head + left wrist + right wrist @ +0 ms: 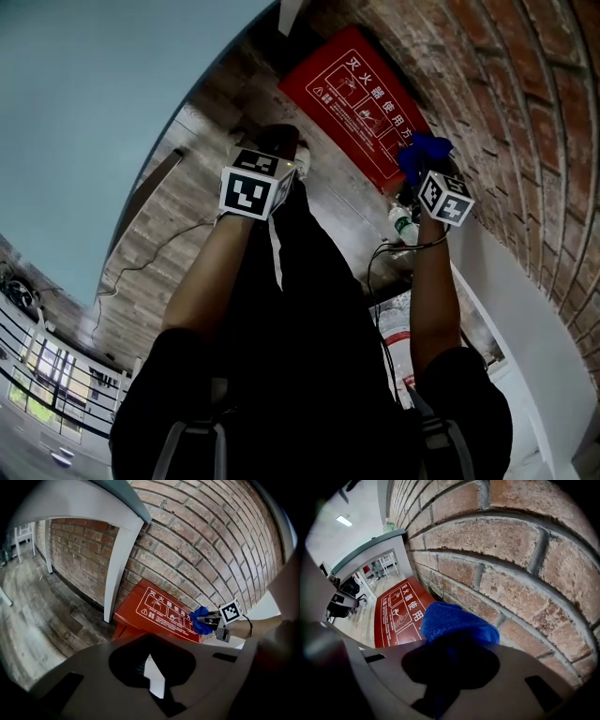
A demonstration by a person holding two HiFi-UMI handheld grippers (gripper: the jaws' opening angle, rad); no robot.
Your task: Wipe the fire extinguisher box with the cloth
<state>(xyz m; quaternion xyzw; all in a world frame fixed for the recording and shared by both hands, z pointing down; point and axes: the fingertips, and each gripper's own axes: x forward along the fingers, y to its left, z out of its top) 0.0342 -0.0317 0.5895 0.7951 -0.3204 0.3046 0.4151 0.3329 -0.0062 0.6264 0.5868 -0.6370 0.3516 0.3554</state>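
Note:
The red fire extinguisher box (361, 103) with white printed instructions stands against the brick wall; it also shows in the left gripper view (159, 611) and the right gripper view (401, 611). A blue cloth (424, 155) (454, 623) is bunched in my right gripper (427, 173) (450, 663), which is shut on it. The cloth (200, 619) sits at the box's right end, close to the bricks. My left gripper (281, 150) (152, 667) hangs left of the box, apart from it and holding nothing. Its grey housing hides the jaws.
A brick wall (525, 84) runs behind the box. A white table leg (117, 569) stands at the box's left end. A plastic bottle (403, 225) and a black cable (150, 258) lie on the wooden floor. A white ledge (525, 300) runs along the wall.

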